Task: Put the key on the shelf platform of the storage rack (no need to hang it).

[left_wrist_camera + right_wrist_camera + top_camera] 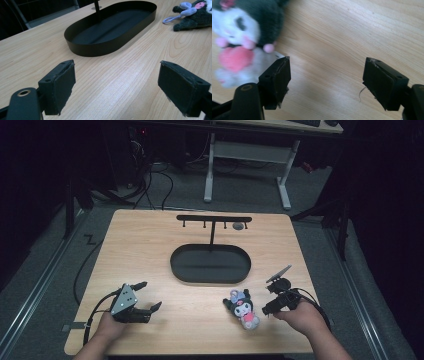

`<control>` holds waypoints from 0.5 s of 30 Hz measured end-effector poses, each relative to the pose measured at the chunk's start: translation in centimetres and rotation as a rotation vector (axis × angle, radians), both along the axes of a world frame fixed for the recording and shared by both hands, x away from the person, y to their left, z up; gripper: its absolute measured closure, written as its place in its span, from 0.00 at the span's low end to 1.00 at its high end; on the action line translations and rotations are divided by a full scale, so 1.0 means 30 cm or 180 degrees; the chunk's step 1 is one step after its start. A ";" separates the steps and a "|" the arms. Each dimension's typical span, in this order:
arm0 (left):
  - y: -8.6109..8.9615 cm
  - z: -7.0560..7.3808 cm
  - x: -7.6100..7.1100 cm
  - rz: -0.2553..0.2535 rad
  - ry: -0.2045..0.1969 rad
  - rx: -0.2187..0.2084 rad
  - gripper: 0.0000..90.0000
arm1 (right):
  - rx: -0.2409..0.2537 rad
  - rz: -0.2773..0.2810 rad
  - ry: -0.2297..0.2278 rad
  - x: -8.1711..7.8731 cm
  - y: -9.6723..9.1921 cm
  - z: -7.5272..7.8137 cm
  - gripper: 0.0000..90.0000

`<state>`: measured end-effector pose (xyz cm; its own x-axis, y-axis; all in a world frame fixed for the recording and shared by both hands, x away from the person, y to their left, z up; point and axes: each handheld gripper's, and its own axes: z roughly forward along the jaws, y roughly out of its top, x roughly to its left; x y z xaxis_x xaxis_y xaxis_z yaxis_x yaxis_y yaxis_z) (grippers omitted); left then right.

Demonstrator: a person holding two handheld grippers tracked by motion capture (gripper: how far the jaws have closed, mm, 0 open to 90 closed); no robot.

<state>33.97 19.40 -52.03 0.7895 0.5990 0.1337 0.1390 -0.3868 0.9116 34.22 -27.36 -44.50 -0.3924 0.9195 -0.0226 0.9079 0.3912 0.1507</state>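
Resting low at the near left of the pale wooden surface, the left tool lies in the person's left hand with its grey three-cornered plate on top and its jaws pointing right and away, wide apart with nothing between them. The right tool sits in the right hand at the near right, angled toward the small plush doll with a dark hood, white face and pink heart, which lies on its back on the surface just beside that tool, between the two hands and in front of the black oval metal tray. A thin black rack with hooks rises from the tray's far side. The left gripper view adds the tray's raised wall and dark floor up close, and the doll's lavender loop cord at the far right. The right gripper view shows the right tool with its jaws spread over bare wood, the doll blurred just beyond the left pad, apart from both pads.
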 end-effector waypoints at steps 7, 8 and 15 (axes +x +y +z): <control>-0.001 0.000 -0.001 0.0000 -0.0001 0.0003 0.17 | 0.0144 0.0240 -0.0098 -0.031 0.095 0.057 0.16; -0.001 0.000 -0.001 0.0000 -0.0001 0.0004 0.17 | 0.0144 0.0240 -0.0098 -0.031 0.095 0.057 0.16; 0.001 0.001 0.000 0.0001 0.0008 -0.0005 0.17 | 0.0174 0.0353 -0.0076 -0.052 0.158 0.046 0.16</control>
<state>33.98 19.42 -52.02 0.7896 0.5995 0.1308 0.1414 -0.3853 0.9119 32.65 -22.62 -43.13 -0.4918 0.8706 0.0159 0.8554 0.4796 0.1957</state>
